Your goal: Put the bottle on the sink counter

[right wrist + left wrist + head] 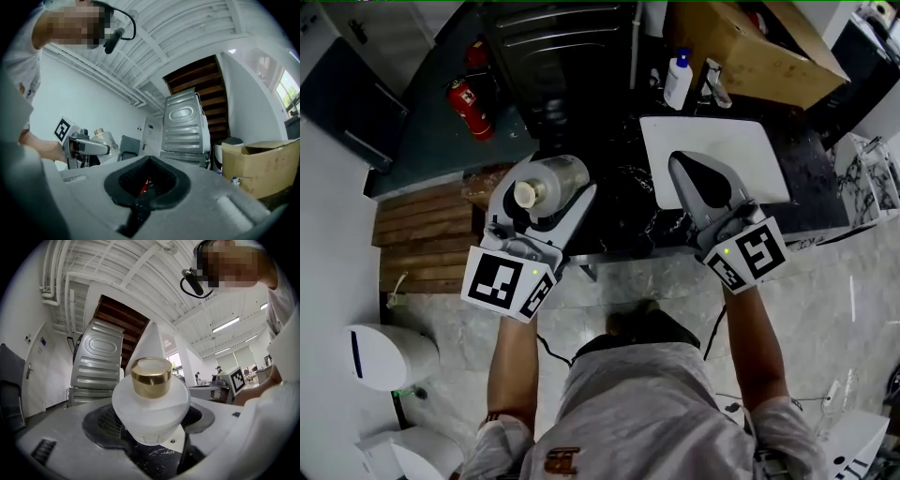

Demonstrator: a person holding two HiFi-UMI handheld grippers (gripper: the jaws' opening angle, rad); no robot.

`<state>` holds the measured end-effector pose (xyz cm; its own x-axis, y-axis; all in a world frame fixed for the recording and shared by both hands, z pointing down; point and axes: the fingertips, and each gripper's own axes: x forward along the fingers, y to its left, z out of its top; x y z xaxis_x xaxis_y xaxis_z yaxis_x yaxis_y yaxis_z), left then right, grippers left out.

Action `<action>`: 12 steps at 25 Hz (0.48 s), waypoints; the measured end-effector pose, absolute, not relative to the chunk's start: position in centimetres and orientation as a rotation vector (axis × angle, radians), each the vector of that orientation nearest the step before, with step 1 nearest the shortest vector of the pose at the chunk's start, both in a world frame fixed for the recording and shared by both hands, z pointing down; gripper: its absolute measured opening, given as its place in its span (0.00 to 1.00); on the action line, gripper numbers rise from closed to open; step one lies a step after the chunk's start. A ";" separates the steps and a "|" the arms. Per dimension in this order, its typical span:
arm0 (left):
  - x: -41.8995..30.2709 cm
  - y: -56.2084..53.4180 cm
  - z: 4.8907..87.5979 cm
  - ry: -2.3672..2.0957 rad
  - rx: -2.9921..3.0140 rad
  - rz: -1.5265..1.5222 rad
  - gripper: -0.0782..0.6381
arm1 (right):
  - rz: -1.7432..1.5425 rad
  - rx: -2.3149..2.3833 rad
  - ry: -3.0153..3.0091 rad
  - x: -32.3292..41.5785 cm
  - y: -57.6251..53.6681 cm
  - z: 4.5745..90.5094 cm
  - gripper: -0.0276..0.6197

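A dark marble sink counter runs in front of the person, with a grey washing machine behind it and a cardboard box at the far right. A white sink is set into the counter. The right gripper hovers over the sink with its jaws pressed together on nothing. The left gripper is clamped on the frosted bottle, held in the air over the counter's left end, its gold cap facing back toward the hand. A red fire extinguisher stands on the floor to the left. A white pump bottle sits beside the box.
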<state>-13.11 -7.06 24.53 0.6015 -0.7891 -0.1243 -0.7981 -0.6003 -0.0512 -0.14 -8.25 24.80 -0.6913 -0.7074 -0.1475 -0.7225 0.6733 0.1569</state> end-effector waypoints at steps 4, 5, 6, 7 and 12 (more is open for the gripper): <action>-13.2 -9.6 24.8 1.353 -2.722 0.120 0.57 | 0.315 -1.196 2.811 -0.3 -10.8 24.9 0.04; -13.2 -10.4 24.9 1.356 -2.721 0.116 0.57 | 0.316 -1.193 2.813 -0.3 -11.6 25.0 0.04; -13.2 -11.1 25.0 1.361 -2.719 0.109 0.57 | 0.316 -1.188 2.815 -0.2 -12.4 25.1 0.04; -13.1 -11.9 25.1 1.366 -2.716 0.102 0.57 | 0.316 -1.180 2.818 -0.2 -13.2 25.2 0.04; -12.7 -16.0 25.1 1.398 -2.694 0.074 0.57 | 0.319 -1.135 2.829 0.4 -17.6 25.2 0.04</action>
<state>-12.65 -16.04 25.06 0.5756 -0.8126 -0.0916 -0.8177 -0.5712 -0.0712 0.39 -17.62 25.17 -0.7231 -0.6746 -0.1481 -0.6907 0.7045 0.1633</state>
